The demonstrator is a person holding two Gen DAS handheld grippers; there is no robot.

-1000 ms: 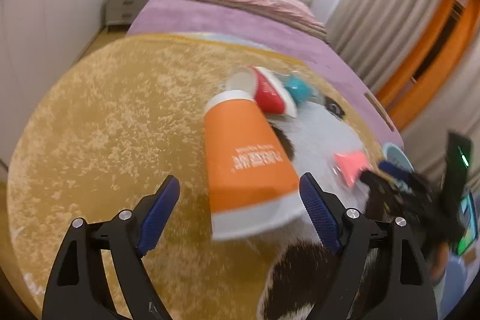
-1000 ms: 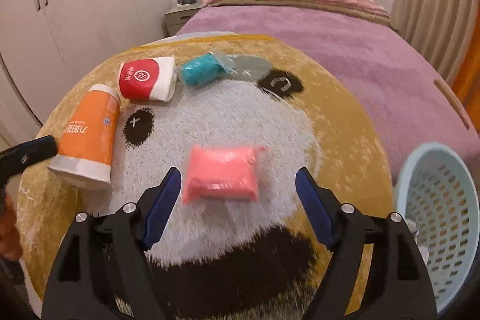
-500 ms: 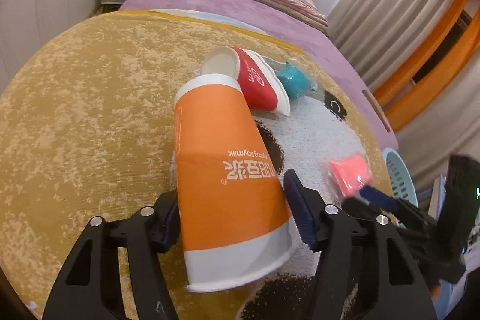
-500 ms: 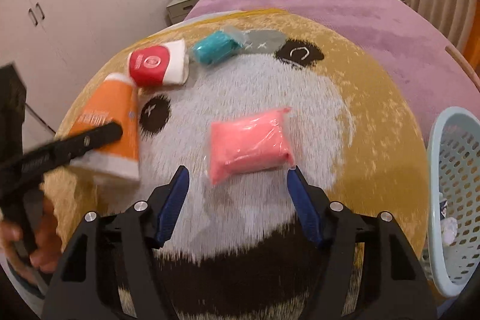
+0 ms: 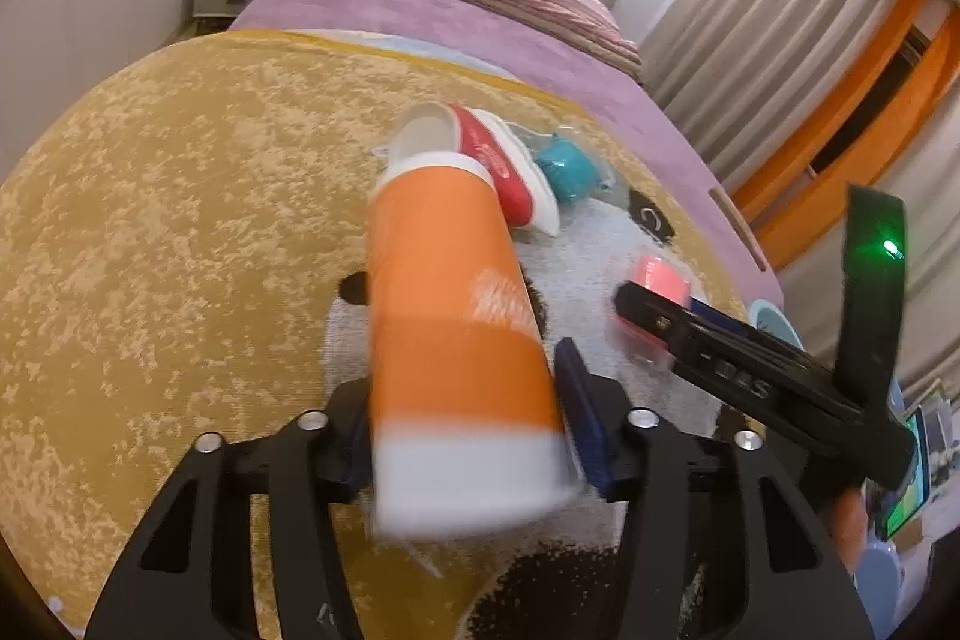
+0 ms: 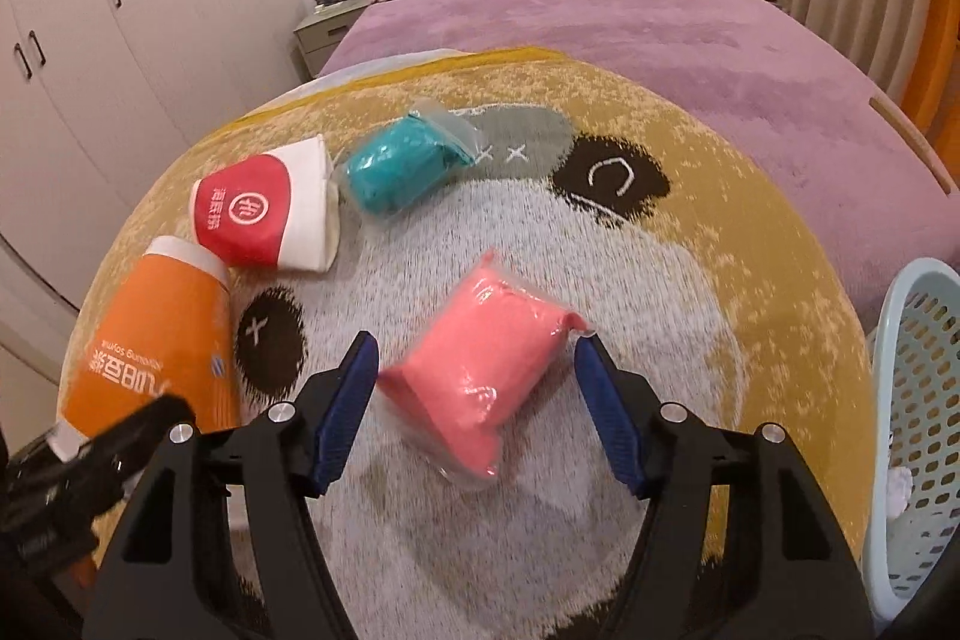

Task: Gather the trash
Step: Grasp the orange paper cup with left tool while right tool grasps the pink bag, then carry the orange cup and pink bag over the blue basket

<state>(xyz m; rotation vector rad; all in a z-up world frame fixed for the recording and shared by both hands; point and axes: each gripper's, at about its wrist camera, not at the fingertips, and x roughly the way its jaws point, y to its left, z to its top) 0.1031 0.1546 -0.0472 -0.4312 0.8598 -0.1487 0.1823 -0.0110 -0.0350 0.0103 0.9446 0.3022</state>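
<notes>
The left gripper (image 5: 462, 436) has just been closing around the orange cup (image 5: 450, 334), which lies on its side near the left edge of the round rug (image 5: 156, 232); a second ago the blue pads stood well clear on both sides, and now they sit tight against the cup's wide end, so it looks pinched and ready to lift, though blur hides the left pad's contact. The right gripper (image 6: 477, 415) has come forward over the pink packet (image 6: 486, 370) in the middle of the rug and narrowed a little; its jaws are still spread, one pad on each side, near the packet without pressing it. So two pieces of trash are about to go at once. The red and white cup (image 6: 264, 214) lies on its side just beyond the orange one, touching its narrow end, and the teal packet (image 6: 399, 169) lies just beside that, toward the far edge of the rug. The pale blue basket (image 6: 918, 400) stands off the rug's right edge; through its mesh only a small white scrap (image 6: 898, 484) shows, and most of its inside is out of view.
</notes>
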